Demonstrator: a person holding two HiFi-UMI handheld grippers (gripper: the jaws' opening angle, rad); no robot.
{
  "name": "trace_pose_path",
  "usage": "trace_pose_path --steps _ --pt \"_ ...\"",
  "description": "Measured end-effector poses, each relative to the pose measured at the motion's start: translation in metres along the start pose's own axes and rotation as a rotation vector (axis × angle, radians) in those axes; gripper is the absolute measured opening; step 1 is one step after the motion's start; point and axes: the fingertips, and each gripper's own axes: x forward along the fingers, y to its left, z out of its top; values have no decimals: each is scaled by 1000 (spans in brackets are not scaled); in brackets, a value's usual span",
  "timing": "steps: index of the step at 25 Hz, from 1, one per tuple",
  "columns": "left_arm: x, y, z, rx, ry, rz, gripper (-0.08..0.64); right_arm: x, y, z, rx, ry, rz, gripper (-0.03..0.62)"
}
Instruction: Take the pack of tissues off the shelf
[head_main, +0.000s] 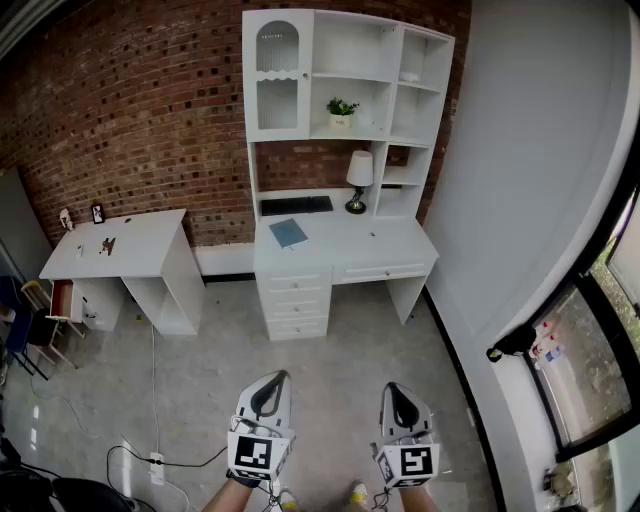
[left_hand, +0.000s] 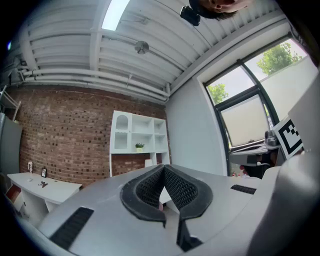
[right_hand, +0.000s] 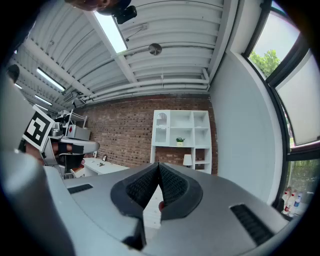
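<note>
Nearest, the left gripper (left_hand: 163, 167) and the right gripper (right_hand: 158, 164) are held low and side by side, both aimed forward. The jaws of each are closed tip to tip, and nothing is held between them. This is probably a carrying posture, since nothing is within reach yet. Bare floor (head_main: 350, 345) lies between them and the furniture, with a cable (head_main: 152, 375) trailing across it at the left.

Further off, a white bench (head_main: 345, 243) is set against the brick wall. A blue book (head_main: 288, 233) lies flat on it and a lamp (head_main: 359, 178) stands at its back. A second, lower bench (head_main: 135, 243) stands apart to the left.

Above the white bench rises the shelf (head_main: 394, 90), divided into open compartments. A plant (head_main: 341, 111) sits in the middle one. A small pale thing (head_main: 410, 76) lies in the top right compartment. It is judged to be the pack, though it is too small for that to be certain. The task is judged to be at its start: the shelf is well apart from both grippers and must be approached before the jaws are opened.
</note>
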Motion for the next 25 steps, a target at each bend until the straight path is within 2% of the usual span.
trace_pose_path --steps 11,17,25 --pt "11 -27 23 -12 -24 -18 17 -4 -22 26 -8 -48 12 3" --pt "13 -36 24 -21 -21 -35 17 -12 -34 32 8 -64 -24 5" --pt "13 -28 24 -16 -34 -54 17 -4 -17 36 8 -64 39 206"
